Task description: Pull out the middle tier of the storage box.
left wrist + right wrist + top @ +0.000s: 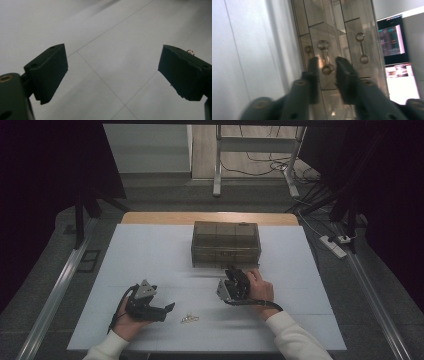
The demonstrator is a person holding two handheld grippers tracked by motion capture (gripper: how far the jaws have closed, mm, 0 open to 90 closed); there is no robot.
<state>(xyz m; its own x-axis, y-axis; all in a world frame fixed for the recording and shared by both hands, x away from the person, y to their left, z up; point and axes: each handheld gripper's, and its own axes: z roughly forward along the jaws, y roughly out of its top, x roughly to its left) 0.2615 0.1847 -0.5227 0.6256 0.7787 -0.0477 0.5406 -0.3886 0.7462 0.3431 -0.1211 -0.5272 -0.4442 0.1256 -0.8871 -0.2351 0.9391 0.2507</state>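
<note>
1. The right gripper (231,271) pointed at the front wall of the clear compartment box (226,244), its jaws parted, a brass latch (325,57) showing between them, unclasped.
2. The left gripper (170,307) lay released, jaws wide over bare table (150,250).
3. Small metal rings (189,319) lay just beyond the left gripper's tips, well apart from the right gripper.
</note>
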